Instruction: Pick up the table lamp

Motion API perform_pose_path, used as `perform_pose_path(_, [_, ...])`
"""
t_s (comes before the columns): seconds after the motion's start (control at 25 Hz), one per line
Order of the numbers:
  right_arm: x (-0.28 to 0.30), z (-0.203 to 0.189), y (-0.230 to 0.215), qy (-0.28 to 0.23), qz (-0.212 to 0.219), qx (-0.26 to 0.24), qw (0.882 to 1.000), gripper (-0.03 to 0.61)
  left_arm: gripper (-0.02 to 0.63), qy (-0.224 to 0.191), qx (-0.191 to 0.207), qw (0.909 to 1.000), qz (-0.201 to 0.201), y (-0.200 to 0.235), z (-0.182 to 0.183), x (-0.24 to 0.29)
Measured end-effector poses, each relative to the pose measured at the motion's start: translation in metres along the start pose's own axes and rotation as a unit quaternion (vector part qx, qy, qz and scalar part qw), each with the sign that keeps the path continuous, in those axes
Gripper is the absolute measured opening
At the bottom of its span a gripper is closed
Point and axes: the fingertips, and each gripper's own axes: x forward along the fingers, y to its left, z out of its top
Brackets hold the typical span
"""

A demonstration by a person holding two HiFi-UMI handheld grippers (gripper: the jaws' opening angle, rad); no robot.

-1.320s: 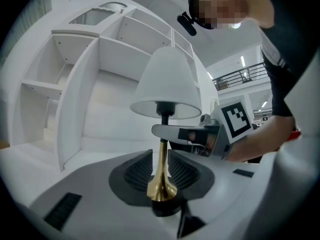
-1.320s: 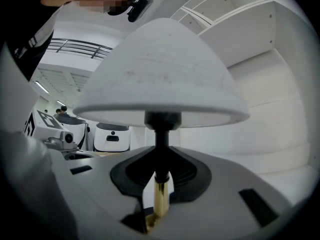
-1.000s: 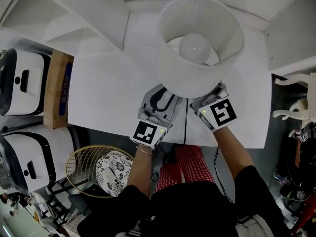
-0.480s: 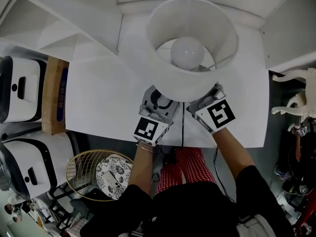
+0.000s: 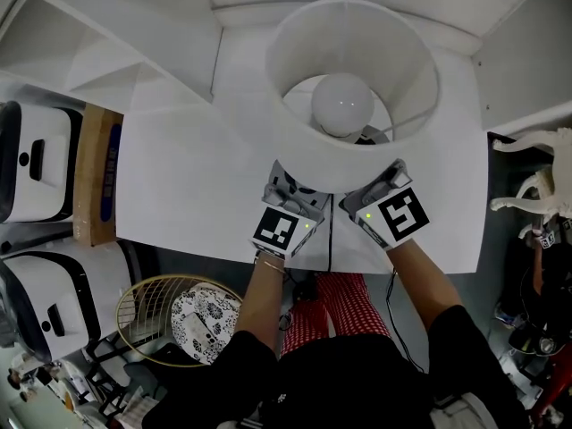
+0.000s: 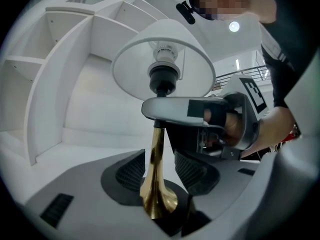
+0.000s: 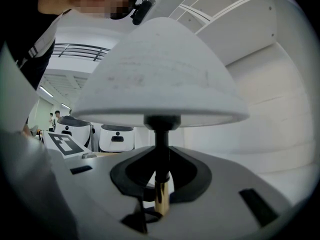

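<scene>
Over the white table [image 5: 179, 177], upright table lamp [image 5: 342, 104] with brass stem [image 6: 156, 154] pinched in the right gripper [image 7: 161, 191], yet loose between the just-widened jaws of the left gripper [image 6: 159, 184] alongside.

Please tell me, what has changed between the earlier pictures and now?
The left gripper moved in under the shade, toward the table lamp. Its jaws have just been opening, and the brass stem now stands between them, not gripped. The right gripper stayed shut on the stem, and the lamp stayed upright.
</scene>
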Motion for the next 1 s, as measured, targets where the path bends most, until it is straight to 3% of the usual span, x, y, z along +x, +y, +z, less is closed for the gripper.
perform_pose_path(0.32, [0.000,0.003,0.001,-0.006,0.001,0.002,1.000,0.074,0.172,-0.017,0.009,0.9998,0.009,0.004,0.009,0.009])
perform_pose_path(0.6, [0.001,0.003,0.001,-0.007,0.001,0.007,1.000,0.074,0.172,-0.006,0.021,0.9997,0.004,0.004,0.005,0.015])
perform_pose_path(0.76, [0.001,0.002,0.001,-0.009,0.001,0.008,1.000,0.074,0.106,-0.002,0.026,0.9996,0.015,0.007,0.003,0.015])
perform_pose_path(1.0, [0.000,0.003,0.000,-0.012,-0.001,0.012,1.000,0.074,0.107,-0.006,0.038,0.9991,0.020,0.006,0.005,0.017])
